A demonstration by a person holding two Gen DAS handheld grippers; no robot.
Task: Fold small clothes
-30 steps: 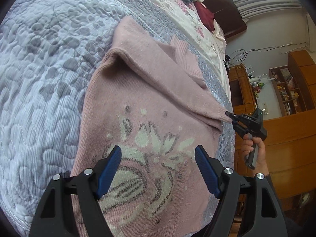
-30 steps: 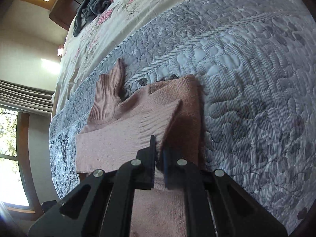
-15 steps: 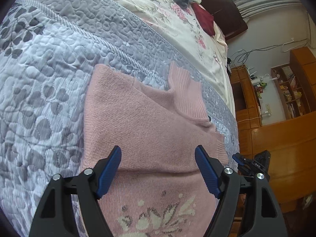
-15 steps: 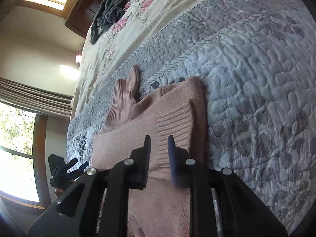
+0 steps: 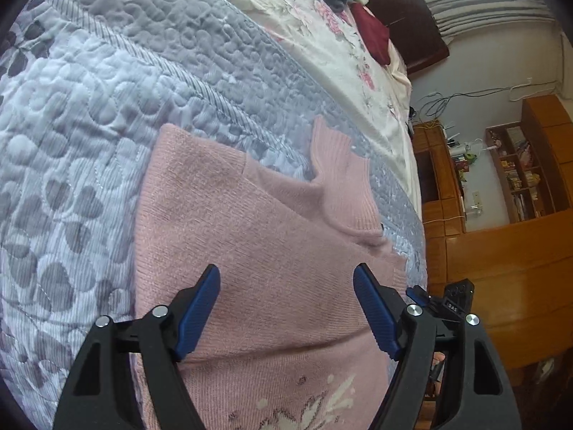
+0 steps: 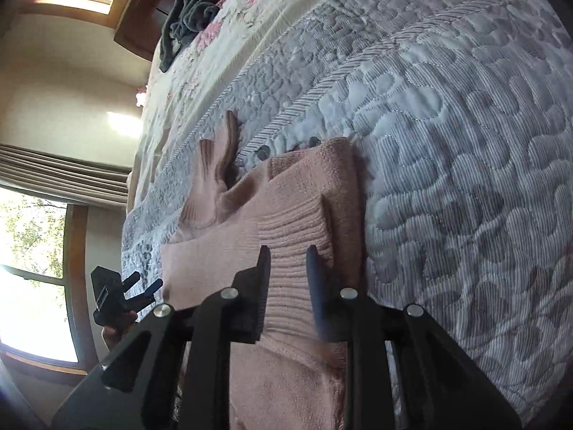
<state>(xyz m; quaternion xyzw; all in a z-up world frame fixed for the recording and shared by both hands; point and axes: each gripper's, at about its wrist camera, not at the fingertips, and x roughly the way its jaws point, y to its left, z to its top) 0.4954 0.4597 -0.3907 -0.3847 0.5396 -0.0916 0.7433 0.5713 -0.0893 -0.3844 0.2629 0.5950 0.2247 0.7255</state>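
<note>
Presently we find the pink sweater [image 5: 272, 258] lying on the grey quilted bedspread [image 5: 107, 89], filling the centre and lower part of both frames, one sleeve folded across its body. Our left gripper [image 5: 286, 304] hovers above it, jaws spread wide. Our right gripper [image 6: 288, 268] stands over the ribbed cuff [image 6: 297, 229], jaws parted, holding nothing.

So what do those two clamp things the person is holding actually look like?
Both are black plastic tongs with silver rivets at the joints. The left gripper has ribbed blue pads inside its fingers. The right gripper looks the same black; its pads show dark in shadow, and a small white label marks its body.
</note>
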